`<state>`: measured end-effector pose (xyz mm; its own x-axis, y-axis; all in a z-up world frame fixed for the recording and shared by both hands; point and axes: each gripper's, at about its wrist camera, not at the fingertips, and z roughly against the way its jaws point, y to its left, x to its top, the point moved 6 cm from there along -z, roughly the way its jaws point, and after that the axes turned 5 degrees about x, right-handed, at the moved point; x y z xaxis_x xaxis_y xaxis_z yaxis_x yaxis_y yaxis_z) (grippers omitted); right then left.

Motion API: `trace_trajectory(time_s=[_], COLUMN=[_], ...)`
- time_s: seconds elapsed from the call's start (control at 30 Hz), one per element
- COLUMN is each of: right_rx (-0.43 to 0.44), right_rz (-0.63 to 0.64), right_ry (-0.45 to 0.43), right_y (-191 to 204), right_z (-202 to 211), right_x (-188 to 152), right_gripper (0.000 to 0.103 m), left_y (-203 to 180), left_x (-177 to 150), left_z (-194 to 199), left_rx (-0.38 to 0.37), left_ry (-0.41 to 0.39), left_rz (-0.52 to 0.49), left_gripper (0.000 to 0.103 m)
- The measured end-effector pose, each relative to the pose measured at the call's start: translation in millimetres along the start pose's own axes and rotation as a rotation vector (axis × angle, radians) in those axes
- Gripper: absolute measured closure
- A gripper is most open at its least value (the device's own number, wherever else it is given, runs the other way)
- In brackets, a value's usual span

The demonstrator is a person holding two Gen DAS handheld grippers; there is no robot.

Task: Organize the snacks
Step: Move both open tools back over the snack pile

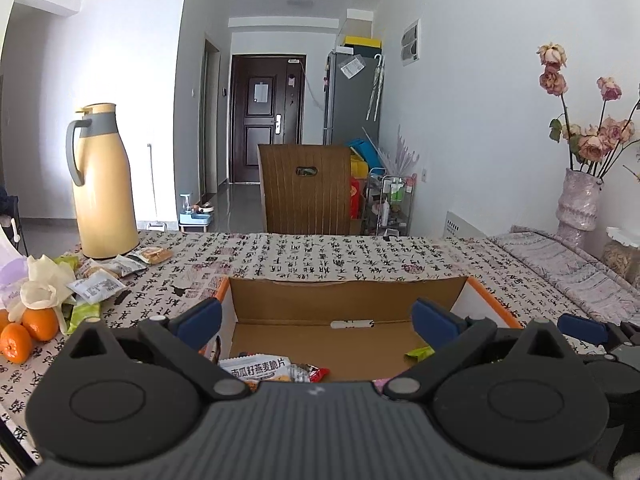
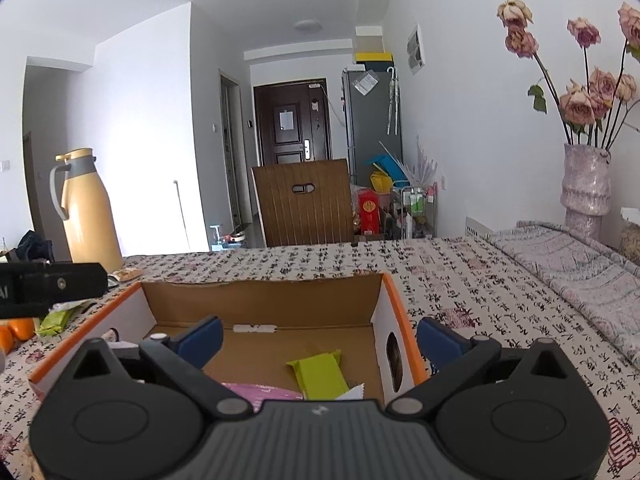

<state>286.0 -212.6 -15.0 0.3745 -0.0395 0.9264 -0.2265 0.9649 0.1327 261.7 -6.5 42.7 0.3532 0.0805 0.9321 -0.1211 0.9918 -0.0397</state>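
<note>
An open cardboard box [image 1: 344, 296] with orange rims sits on the patterned tablecloth. My left gripper [image 1: 316, 318] hangs open over the box's near side, nothing between its blue pads. Below it lie a white oat-crisp packet [image 1: 260, 368], a red wrapper [image 1: 318, 374] and a green packet [image 1: 418, 354]. My right gripper [image 2: 320, 340] is open too, above the same box [image 2: 264, 300], where a lime-green snack bar [image 2: 322, 374] and a pink packet [image 2: 260, 392] lie. Loose snack packets [image 1: 96, 280] remain on the table to the left.
A yellow thermos jug [image 1: 102, 184] stands at the left behind the loose packets, with oranges [image 1: 28, 330] and a cloth flower nearby. A vase of dried roses [image 1: 580, 200] stands at the right on a folded cloth. A wooden chair back [image 1: 306, 188] is beyond the table's far edge.
</note>
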Motion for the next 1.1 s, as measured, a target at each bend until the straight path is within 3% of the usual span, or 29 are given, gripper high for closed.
trace_trajectory(time_s=[0.37,1.1], right_rx=[0.019,0.029], right_rz=[-0.003,0.062], right_ry=[-0.005,0.113], right_y=[11.3,46.1], right_z=[30.1,103.4], right_x=[-6.3,-70.3], right_gripper=[0.0,0.0], left_y=[12.6,45.1], left_x=[-7.9,-66.5], left_z=[34.2,96.1], left_rx=[-0.005,-0.013], left_ry=[-0.003,0.065], left_rz=[0.004,-0.017], left_gripper=[0.0,0.0])
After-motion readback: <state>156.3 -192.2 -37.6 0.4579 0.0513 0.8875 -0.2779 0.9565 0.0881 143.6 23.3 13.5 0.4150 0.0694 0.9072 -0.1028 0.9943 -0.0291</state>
